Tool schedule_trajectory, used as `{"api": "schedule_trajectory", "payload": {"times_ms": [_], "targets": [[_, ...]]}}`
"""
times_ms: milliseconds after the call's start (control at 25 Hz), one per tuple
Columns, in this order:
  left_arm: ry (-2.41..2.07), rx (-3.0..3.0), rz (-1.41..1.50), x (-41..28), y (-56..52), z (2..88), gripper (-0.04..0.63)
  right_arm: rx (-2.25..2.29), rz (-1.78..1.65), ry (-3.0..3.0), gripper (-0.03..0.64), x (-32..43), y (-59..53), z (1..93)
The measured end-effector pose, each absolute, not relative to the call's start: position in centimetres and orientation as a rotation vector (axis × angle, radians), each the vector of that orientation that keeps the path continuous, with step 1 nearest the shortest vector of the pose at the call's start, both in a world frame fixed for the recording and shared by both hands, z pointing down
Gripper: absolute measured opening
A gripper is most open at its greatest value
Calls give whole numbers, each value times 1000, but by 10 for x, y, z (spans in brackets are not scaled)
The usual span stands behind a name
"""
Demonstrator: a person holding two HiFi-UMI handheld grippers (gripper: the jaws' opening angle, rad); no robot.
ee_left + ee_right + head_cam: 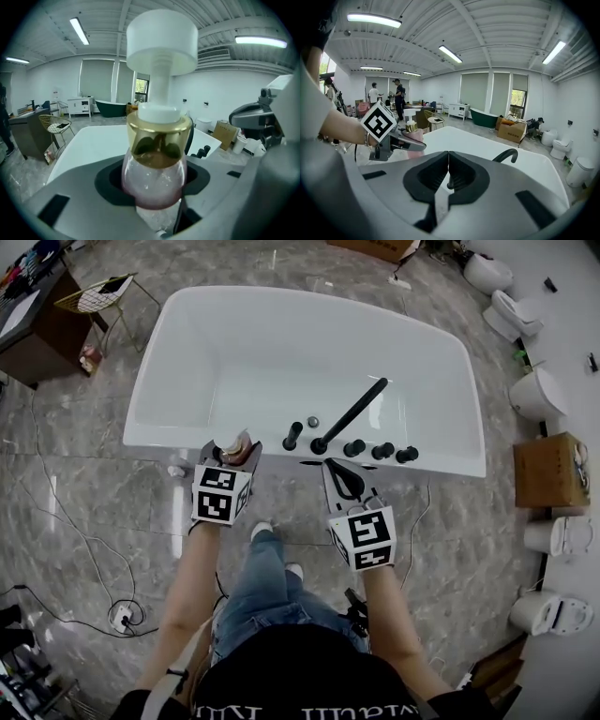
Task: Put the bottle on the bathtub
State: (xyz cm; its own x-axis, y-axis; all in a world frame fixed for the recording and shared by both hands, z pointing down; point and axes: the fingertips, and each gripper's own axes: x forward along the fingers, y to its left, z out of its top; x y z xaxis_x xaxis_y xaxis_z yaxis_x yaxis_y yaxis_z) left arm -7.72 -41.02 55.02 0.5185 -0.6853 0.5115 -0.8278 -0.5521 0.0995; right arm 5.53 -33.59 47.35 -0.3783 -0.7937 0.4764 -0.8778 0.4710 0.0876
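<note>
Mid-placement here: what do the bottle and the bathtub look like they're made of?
The bottle: clear pink-tinted body, likely plastic or glass, can't tell which; see-through with highlights. Its collar looks like shiny gold metallic finish, mirroring dark shapes; pump head matte white plastic. The bathtub: glossy white, probably acrylic or enamel, smooth with soft reflections.

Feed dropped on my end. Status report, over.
Left gripper shut on bottle, upright at bathtub near rim. Right gripper shut, empty. Black taps further right, not touching.

Left gripper [234,451] gripping bottle [154,180], right gripper [448,159] jaws together, forearms seemingly level
</note>
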Motion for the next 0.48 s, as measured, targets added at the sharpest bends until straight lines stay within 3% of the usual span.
{"api": "schedule_trajectory", "payload": {"times_ms": [480], "targets": [[-1105,2458,743,-56,-462,619,222,1424,357,-2193,17,60,-369,510]]}}
